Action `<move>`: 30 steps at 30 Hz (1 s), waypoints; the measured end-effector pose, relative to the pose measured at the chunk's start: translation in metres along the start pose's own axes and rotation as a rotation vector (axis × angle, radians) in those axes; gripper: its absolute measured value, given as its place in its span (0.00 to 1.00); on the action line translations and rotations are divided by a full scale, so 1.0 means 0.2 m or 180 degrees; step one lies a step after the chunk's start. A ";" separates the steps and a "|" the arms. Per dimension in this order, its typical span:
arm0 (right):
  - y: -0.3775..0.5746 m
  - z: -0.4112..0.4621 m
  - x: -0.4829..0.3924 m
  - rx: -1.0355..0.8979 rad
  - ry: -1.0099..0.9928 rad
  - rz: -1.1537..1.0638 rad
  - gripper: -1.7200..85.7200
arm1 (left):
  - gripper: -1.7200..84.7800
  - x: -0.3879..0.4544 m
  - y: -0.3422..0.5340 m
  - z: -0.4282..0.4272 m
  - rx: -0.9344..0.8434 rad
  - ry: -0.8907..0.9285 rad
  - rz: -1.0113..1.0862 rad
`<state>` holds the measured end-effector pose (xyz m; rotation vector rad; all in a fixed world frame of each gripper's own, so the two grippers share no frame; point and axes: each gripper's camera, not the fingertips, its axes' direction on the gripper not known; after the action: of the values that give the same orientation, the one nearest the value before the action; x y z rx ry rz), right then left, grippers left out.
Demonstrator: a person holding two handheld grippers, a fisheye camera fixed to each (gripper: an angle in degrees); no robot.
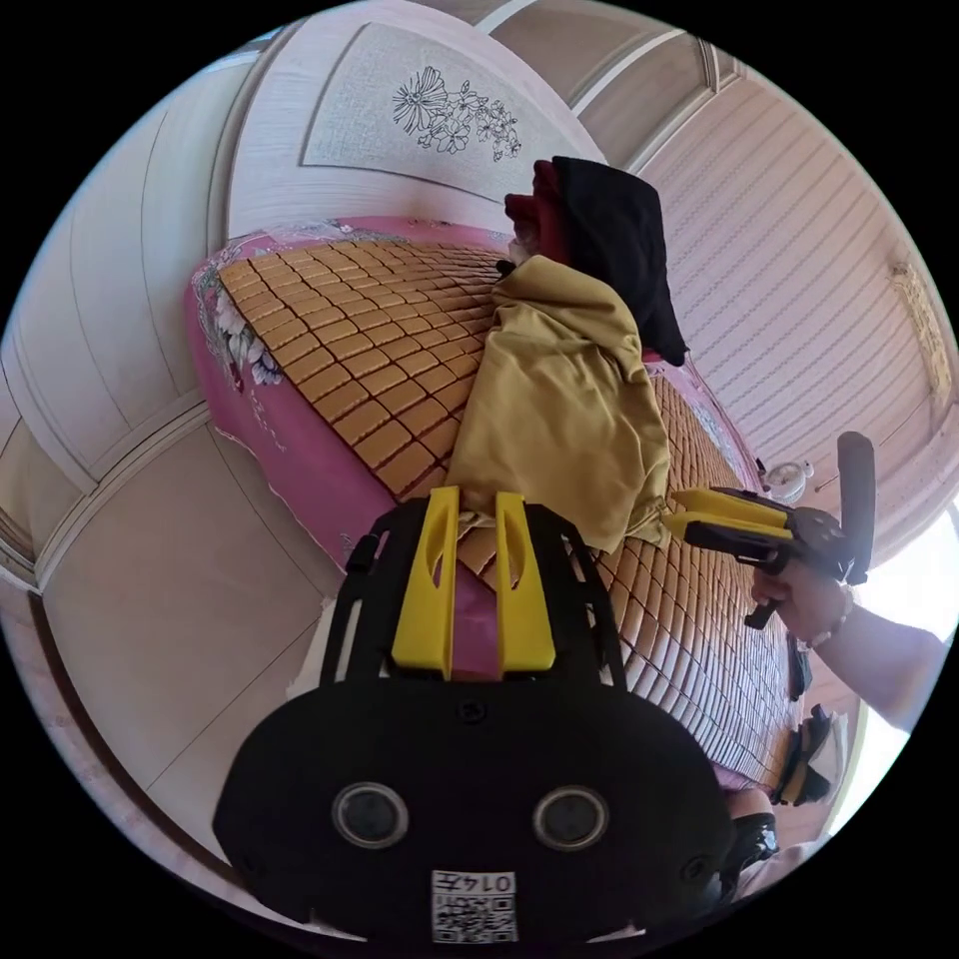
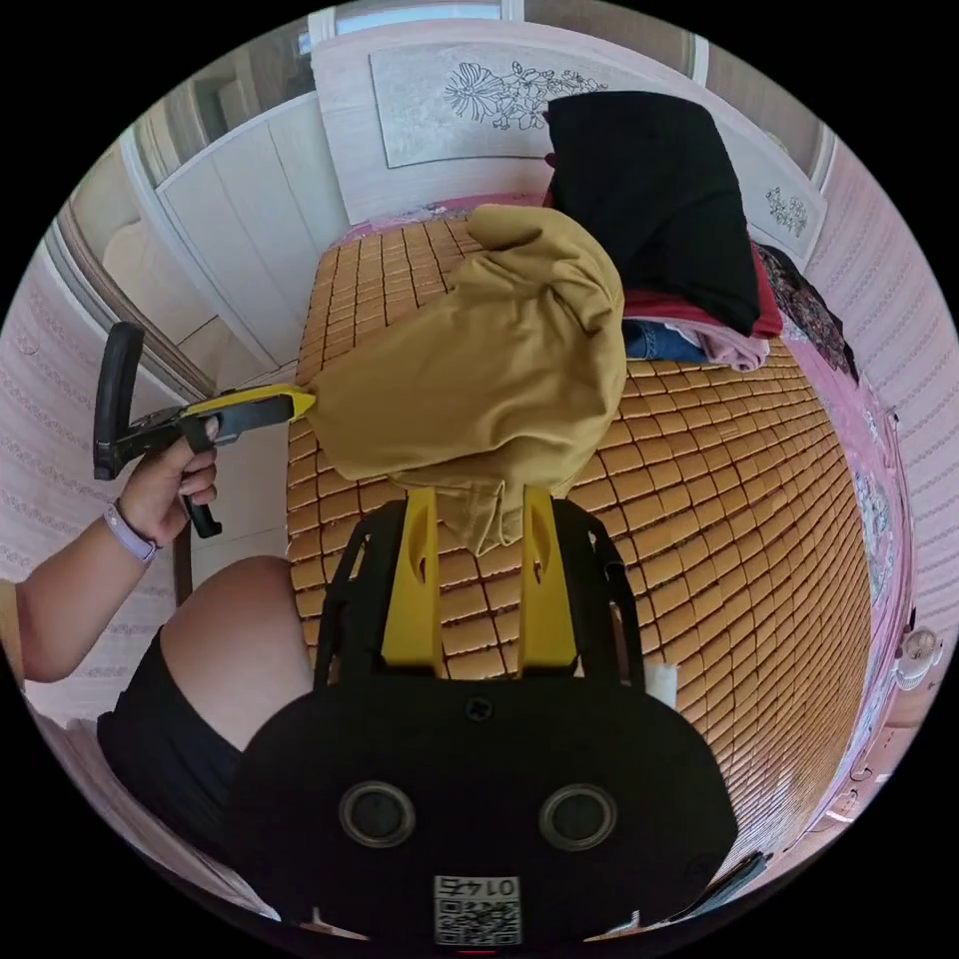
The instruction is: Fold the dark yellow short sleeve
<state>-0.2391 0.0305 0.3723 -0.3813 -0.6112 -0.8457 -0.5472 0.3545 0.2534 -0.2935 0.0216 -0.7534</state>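
Both claws, the left gripper (image 1: 478, 509) and the right gripper (image 2: 479, 509), pinch the yellow shirt (image 2: 479, 380), lifting it above the bed mat (image 2: 719, 519).

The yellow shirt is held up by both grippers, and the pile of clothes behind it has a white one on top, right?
Not white. The garment on top of the pile is black, as the right gripper view shows. Both the left gripper and right gripper do hold the yellow shirt.

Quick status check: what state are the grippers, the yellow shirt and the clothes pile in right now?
Left gripper: fingers shut on the dark yellow shirt.
Right gripper: fingers shut on bunched shirt fabric.
Shirt: unfolded, crumpled, held up between both grippers.
Clothes pile: stacked on the bed, black garment on top.
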 end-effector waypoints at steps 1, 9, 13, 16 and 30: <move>-0.01 0.04 0.01 -0.0140 -0.0155 0.0020 0.10 | 0.07 0.00 -0.01 0.00 -0.0024 -0.0019 0.0000; 0.28 -0.30 0.07 0.0574 -0.0851 0.0385 0.02 | 0.01 0.04 -0.04 -0.31 0.0423 0.0301 0.0165; 0.44 -0.56 0.06 0.1053 -0.1129 0.0484 0.03 | 0.01 0.15 -0.06 -0.60 0.0855 0.0468 0.0373; 0.48 -0.77 0.01 0.1394 -0.1204 0.0325 0.03 | 0.01 0.26 -0.13 -0.84 0.1151 0.0436 0.0625; 0.95 -1.58 0.00 0.2794 -0.1299 -0.0143 0.03 | 0.01 1.30 -0.45 -1.54 0.1815 0.0368 0.1983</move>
<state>0.0206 -0.0242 0.1159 0.2738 -1.2977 -0.4689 -0.4561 0.0378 0.0049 0.2972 0.0057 -0.1344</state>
